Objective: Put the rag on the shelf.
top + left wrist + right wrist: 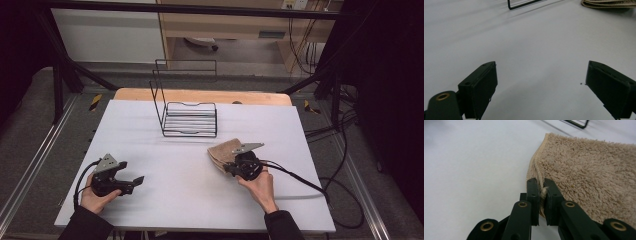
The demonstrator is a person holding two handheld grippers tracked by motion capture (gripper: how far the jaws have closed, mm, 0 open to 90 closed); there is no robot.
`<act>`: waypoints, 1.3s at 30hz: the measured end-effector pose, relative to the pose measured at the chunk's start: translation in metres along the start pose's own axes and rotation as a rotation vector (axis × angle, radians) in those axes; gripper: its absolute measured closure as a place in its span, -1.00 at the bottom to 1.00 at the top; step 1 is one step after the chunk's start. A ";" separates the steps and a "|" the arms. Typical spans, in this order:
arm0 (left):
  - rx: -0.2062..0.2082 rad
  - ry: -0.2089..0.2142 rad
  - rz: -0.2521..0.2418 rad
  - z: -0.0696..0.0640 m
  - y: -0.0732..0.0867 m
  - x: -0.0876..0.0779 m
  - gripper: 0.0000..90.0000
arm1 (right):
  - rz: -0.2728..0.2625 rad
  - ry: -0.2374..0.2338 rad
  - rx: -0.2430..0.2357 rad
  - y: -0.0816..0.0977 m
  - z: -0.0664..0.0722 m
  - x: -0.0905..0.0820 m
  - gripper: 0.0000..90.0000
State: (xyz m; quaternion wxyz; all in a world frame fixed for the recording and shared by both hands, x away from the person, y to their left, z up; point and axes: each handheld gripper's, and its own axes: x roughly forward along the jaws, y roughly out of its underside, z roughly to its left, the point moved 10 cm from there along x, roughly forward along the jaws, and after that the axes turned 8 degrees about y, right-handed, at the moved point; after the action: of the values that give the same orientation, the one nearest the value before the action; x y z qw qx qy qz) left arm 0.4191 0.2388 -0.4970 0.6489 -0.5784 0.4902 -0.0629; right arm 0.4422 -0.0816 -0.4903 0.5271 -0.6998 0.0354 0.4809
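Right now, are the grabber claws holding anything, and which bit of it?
The right gripper pinches the fluffy beige folded towel by its stitched edge near a corner. The left gripper is open over the white table, holding nothing.

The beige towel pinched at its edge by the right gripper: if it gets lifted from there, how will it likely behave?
The beige towel looks like thick folded terry, so it will probably hang limp and its layers may fall open. The right gripper pinches only the hemmed edge, yet the looped pile likely resists slipping. It seems light; dragging it across the white table would probably bunch it.
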 end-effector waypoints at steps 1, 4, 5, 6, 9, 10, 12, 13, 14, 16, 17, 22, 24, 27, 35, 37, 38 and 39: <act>0.000 -0.001 0.001 0.000 0.000 0.000 -0.77 | 0.000 0.000 0.000 0.000 0.000 0.000 0.87; 0.000 -0.001 0.000 0.000 0.000 0.000 -0.77 | -0.001 -0.036 0.000 -0.002 0.014 -0.001 0.87; 0.000 -0.001 0.000 0.000 0.000 0.000 -0.77 | -0.003 -0.046 -0.010 -0.003 0.022 0.000 0.87; 0.000 -0.001 0.001 0.000 0.000 0.000 -0.77 | -0.003 -0.054 -0.014 -0.004 0.026 0.001 0.87; 0.000 -0.002 0.001 0.000 0.000 0.000 -0.77 | -0.007 -0.072 -0.011 -0.005 0.034 0.002 0.87; 0.000 -0.002 0.001 0.000 0.000 0.000 -0.77 | -0.007 -0.074 -0.009 -0.006 0.037 0.003 0.87; 0.000 -0.002 0.001 0.000 0.000 0.000 -0.77 | -0.012 -0.081 -0.012 -0.007 0.044 0.005 0.87; 0.000 -0.002 0.002 0.000 0.000 0.000 -0.77 | -0.013 -0.090 -0.011 -0.008 0.047 0.005 0.87; 0.000 -0.003 0.002 0.000 0.000 0.000 -0.77 | -0.016 -0.095 -0.011 -0.008 0.050 0.006 0.87; 0.000 -0.003 0.001 0.000 0.000 0.000 -0.77 | -0.017 -0.100 -0.017 -0.009 0.056 0.008 0.87; 0.000 -0.003 0.001 0.000 0.000 0.000 -0.77 | -0.014 -0.108 -0.022 -0.010 0.060 0.008 0.87; -0.003 -0.003 -0.002 0.000 -0.001 0.000 -0.77 | -0.014 -0.147 -0.034 -0.011 0.079 0.011 0.87; -0.003 -0.003 -0.002 0.000 -0.001 0.000 -0.77 | -0.015 -0.168 -0.036 -0.011 0.087 0.013 0.86; -0.003 -0.001 -0.001 0.000 -0.001 0.000 -0.77 | -0.002 -0.164 -0.051 -0.006 0.093 0.021 0.83; -0.003 0.002 -0.001 -0.001 -0.001 0.000 -0.77 | -0.052 -0.172 -0.041 -0.014 0.090 0.012 0.27; -0.004 0.002 0.000 0.000 -0.001 0.000 -0.77 | -0.091 -0.138 -0.015 -0.019 0.073 0.001 0.17; -0.007 0.001 0.000 0.000 -0.001 0.000 -0.77 | -0.091 -0.138 -0.015 -0.019 0.073 0.001 0.17; -0.009 0.001 -0.001 -0.001 -0.001 0.001 -0.77 | -0.098 -0.114 -0.008 -0.018 0.064 -0.002 0.15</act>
State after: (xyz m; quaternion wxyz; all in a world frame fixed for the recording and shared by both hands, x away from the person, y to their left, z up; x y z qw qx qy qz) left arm 0.4196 0.2376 -0.4962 0.6463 -0.5814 0.4904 -0.0613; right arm 0.4108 -0.0249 -0.4751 0.5482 -0.6744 -0.0309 0.4937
